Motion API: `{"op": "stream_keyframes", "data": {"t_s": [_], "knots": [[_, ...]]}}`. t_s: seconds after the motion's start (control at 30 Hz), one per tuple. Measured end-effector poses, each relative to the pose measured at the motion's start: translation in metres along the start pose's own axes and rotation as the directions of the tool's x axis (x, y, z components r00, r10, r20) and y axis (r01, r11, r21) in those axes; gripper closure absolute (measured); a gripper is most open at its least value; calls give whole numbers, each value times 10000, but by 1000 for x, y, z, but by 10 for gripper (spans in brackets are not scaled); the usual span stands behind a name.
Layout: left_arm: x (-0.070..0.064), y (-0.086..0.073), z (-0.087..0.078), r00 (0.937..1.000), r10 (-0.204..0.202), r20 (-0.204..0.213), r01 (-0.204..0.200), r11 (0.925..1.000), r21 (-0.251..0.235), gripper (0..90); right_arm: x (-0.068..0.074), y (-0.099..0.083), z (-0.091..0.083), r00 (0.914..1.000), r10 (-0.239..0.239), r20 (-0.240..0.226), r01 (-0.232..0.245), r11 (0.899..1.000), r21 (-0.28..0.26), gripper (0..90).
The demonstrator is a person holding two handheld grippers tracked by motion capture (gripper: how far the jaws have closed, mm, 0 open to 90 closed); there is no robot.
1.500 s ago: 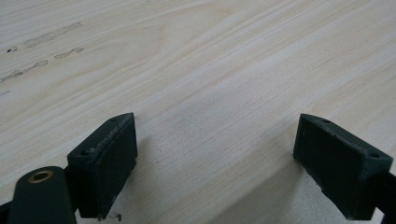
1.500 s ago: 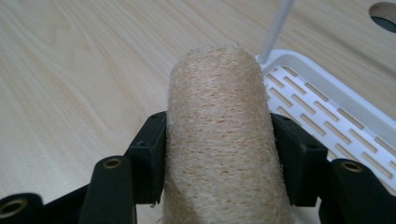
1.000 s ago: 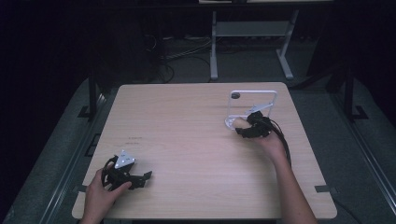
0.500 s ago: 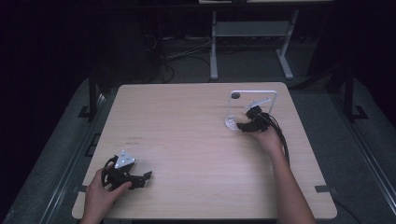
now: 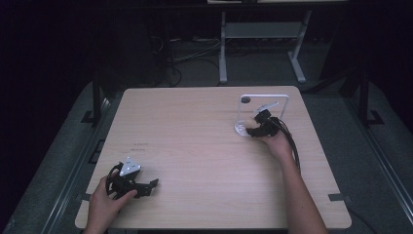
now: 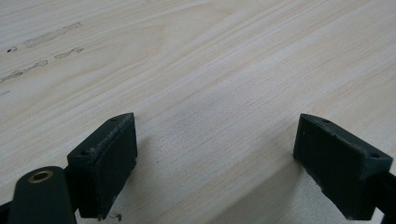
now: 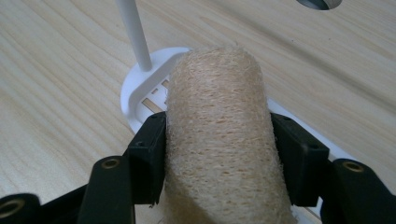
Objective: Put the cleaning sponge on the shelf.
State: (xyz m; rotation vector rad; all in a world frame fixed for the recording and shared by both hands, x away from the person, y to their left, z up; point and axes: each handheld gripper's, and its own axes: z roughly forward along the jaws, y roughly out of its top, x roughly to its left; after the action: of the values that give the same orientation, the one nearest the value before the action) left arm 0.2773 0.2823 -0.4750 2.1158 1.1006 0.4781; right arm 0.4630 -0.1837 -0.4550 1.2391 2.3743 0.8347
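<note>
A beige loofah sponge (image 7: 219, 135) is clamped between the jaws of my right gripper (image 7: 218, 158), which is shut on it. Just beyond it lies the round slotted base (image 7: 140, 95) of a white wire rack, with a thin white post (image 7: 134, 35) rising from it. From above, my right gripper (image 5: 255, 129) sits at the rack (image 5: 263, 97) on the table's far right. My left gripper (image 5: 146, 187) rests near the front left corner, and its jaws (image 6: 215, 163) stand wide open over bare wood.
The light wooden table (image 5: 195, 141) carries faint pencil marks (image 5: 139, 146) at its left. A round hole (image 7: 320, 3) in the tabletop lies beyond the rack. Dark floor, cables and a white stand (image 5: 263, 34) are behind the table.
My right gripper with the sponge has shifted slightly toward the rack's base. The left gripper has stayed where it was.
</note>
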Motion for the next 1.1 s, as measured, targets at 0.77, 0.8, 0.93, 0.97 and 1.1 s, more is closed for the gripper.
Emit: {"op": "stream_keyframes", "data": {"t_s": [0.77, 0.8, 0.93, 0.97, 1.1], "knots": [[0, 0, 0, 10000, -5, -1, 5, 10000, 1, 130, 5, -2, -49, 9997, -68, -231, 50, 9969, -783, 381], [0, 0, 0, 10000, -1, -1, 1, 10000, 0, 130, 6, -3, -52, 9997, -89, -232, 71, 9971, -763, 394], [0, 0, 0, 10000, 0, -2, 0, 10000, 1, 130, 11, -8, -62, 9995, -137, -271, 112, 9956, -928, 475], [0, 0, 0, 10000, -4, -6, 4, 10000, -13, 130, 12, -9, -64, 9994, -143, -299, 114, 9952, -967, 484], [0, 0, 0, 10000, -3, -2, 3, 10000, 1, 130, 17, -14, -70, 9992, -131, -380, 90, 9941, -1082, 580]]}}
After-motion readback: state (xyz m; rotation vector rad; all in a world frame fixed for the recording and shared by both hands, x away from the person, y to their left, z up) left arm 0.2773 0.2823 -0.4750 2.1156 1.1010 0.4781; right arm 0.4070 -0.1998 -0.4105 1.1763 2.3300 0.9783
